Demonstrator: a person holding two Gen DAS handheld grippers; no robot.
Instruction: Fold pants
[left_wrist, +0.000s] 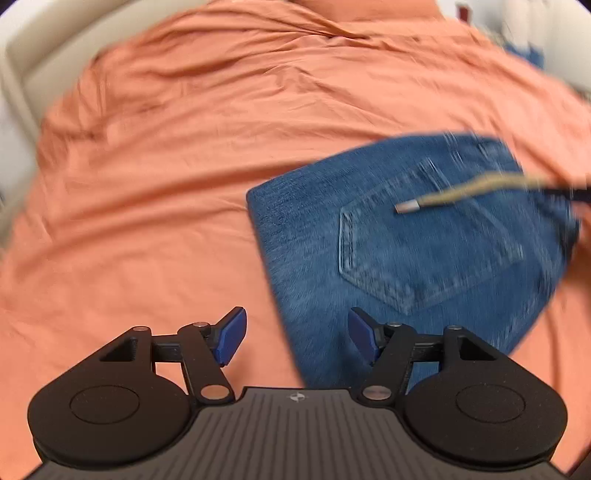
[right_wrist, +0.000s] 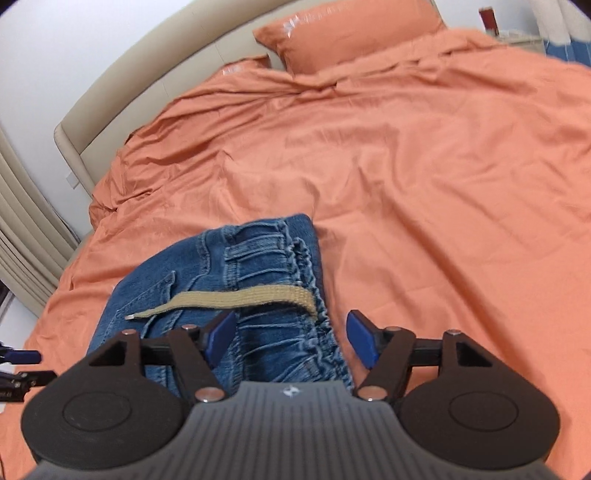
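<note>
A folded pair of blue denim pants (right_wrist: 229, 295) lies on the rumpled orange cotton bed cover (right_wrist: 424, 177), near the edge closest to both cameras. In the right wrist view the gathered elastic waistband faces the camera, and a flat khaki woven drawstring with a small metal tip (right_wrist: 236, 297) lies across the top of the bundle. The right gripper (right_wrist: 291, 339) hovers just over that waistband with its blue-padded fingers (right_wrist: 364, 341) spread wide and nothing pinched between them; the denim shows in the gap but the pads do not press on it. In the left wrist view the pants show a stitched back pocket, and the picture is blurred, so whether the drawstring rests on the fabric or hangs above it is hard to say. The left gripper (left_wrist: 295, 334) is likewise spread apart and empty, its left pad over bare bed cover and its right pad over the denim edge. Two orange pillows (right_wrist: 351, 33) lean against a beige padded headboard (right_wrist: 155, 70) at the far end.
</note>
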